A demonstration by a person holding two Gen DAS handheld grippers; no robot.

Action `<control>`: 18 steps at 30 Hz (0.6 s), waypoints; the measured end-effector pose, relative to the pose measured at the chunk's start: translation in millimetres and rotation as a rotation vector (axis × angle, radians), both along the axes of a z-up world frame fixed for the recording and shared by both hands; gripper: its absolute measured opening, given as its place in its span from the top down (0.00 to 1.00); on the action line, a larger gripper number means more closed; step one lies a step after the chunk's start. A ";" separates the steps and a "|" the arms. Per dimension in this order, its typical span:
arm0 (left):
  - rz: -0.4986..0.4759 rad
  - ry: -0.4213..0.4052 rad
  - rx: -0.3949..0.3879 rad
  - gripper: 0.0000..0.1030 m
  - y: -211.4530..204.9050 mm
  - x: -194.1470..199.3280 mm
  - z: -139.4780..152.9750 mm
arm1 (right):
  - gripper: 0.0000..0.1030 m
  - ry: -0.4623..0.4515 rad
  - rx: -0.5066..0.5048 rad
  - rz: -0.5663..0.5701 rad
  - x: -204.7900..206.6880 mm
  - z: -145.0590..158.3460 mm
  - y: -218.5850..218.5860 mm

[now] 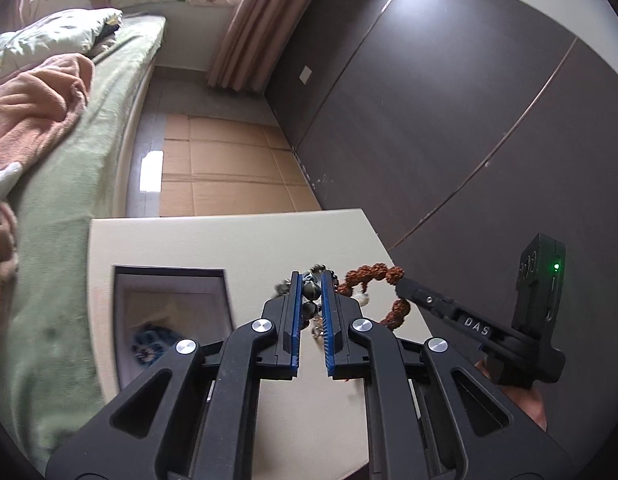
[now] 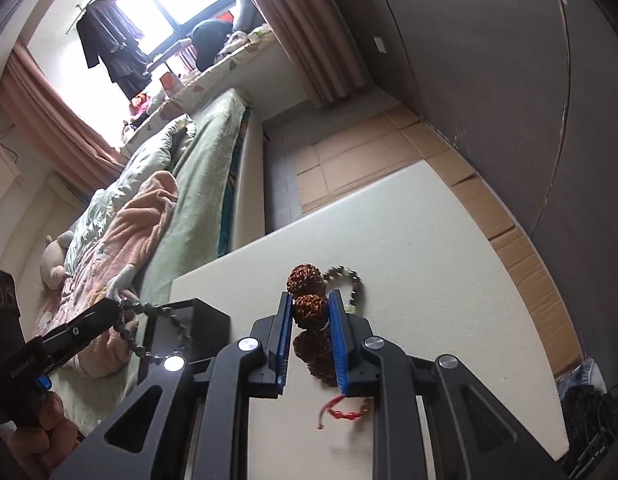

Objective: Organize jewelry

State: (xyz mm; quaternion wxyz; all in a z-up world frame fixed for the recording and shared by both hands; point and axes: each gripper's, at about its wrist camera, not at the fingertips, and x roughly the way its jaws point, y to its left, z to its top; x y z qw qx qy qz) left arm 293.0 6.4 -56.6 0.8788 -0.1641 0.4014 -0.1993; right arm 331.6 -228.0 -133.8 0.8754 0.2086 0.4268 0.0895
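My left gripper is shut on a dark bead bracelet, held above the white table; the bracelet also hangs from it in the right wrist view. My right gripper is shut on a brown rough-seed bracelet with a red cord; it shows as a brown loop in the left wrist view. An open dark jewelry box sits on the table to the left; its edge shows in the right wrist view. Another dark bead bracelet lies on the table.
A bed with green sheets and a pink blanket runs along the table's left. Cardboard covers the floor beyond. A dark wardrobe wall stands to the right. A dark bag sits right of the table.
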 end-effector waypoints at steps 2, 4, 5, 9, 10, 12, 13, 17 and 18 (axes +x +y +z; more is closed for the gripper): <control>0.020 -0.016 -0.006 0.91 12.0 -4.6 1.7 | 0.83 -0.022 -0.012 -0.004 -6.2 8.3 4.5; 0.036 -0.023 -0.006 0.91 22.4 -8.5 -0.2 | 0.83 -0.046 -0.014 -0.004 -12.3 14.5 8.4; 0.047 -0.026 0.000 0.90 28.2 -10.0 -1.3 | 0.83 -0.058 -0.011 -0.001 -14.8 17.8 11.8; 0.072 -0.015 -0.008 0.90 44.6 -8.3 -6.9 | 0.83 -0.099 0.004 0.027 -19.0 29.2 28.2; 0.077 -0.014 -0.003 0.90 47.7 -8.0 -8.8 | 0.83 -0.111 0.006 0.037 -19.7 32.9 35.5; 0.085 -0.011 0.015 0.86 53.3 -7.7 -11.7 | 0.83 -0.125 0.018 0.055 -20.9 36.8 46.0; 0.097 -0.009 0.028 0.64 56.9 -7.3 -12.9 | 0.83 -0.134 0.028 0.070 -21.2 39.4 53.3; 0.157 -0.053 0.026 0.32 78.9 -12.9 -7.7 | 0.83 -0.165 0.043 0.128 -21.7 46.3 81.0; 0.166 -0.052 0.021 0.32 84.8 -12.8 -7.2 | 0.83 -0.169 0.049 0.142 -22.5 47.1 87.1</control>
